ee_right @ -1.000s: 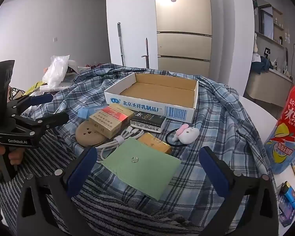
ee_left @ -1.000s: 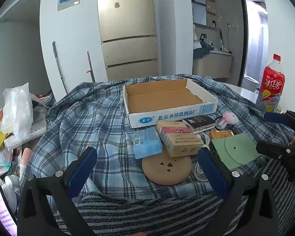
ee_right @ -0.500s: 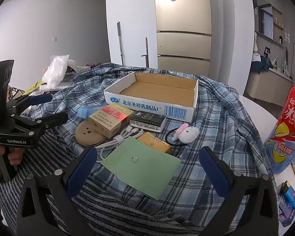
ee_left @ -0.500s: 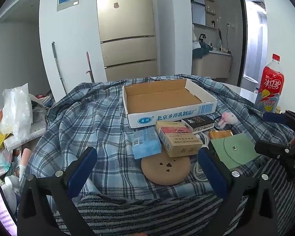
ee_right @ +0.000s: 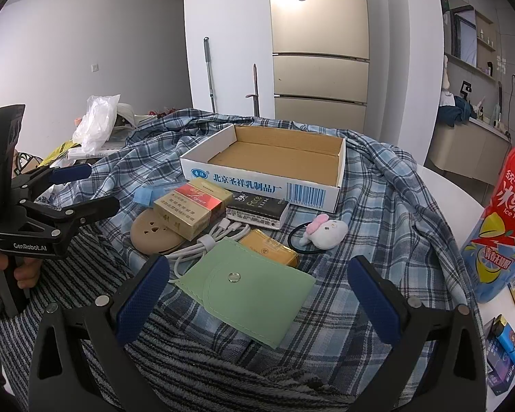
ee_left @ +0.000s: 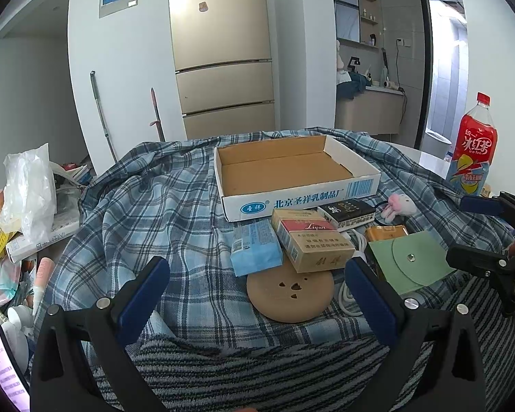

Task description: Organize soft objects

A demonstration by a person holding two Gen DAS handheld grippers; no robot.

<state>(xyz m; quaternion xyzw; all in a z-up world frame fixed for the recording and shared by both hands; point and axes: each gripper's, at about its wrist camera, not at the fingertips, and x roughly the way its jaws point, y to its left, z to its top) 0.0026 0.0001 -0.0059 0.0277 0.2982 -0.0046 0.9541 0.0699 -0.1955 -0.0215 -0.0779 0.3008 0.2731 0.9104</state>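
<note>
Left gripper (ee_left: 257, 295) and right gripper (ee_right: 257, 290): fingers spread wide, empty. Green pouch (ee_right: 247, 295) partly hides the cable (ee_right: 202, 245); flap faces left.

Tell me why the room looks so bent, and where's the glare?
Left wrist view: fisheye lens bows the walls and darkens the corners; glare whitens the fridge door top. Right wrist view: same bending, softer sheen on the fridge; the cardboard tray stays sharp.

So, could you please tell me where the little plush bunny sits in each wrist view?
Left wrist: plush bunny right of centre, beside the black box.
Right wrist: plush bunny centre-right, on the plaid cloth.
Shared landmark: cardboard tray just behind it.
</note>
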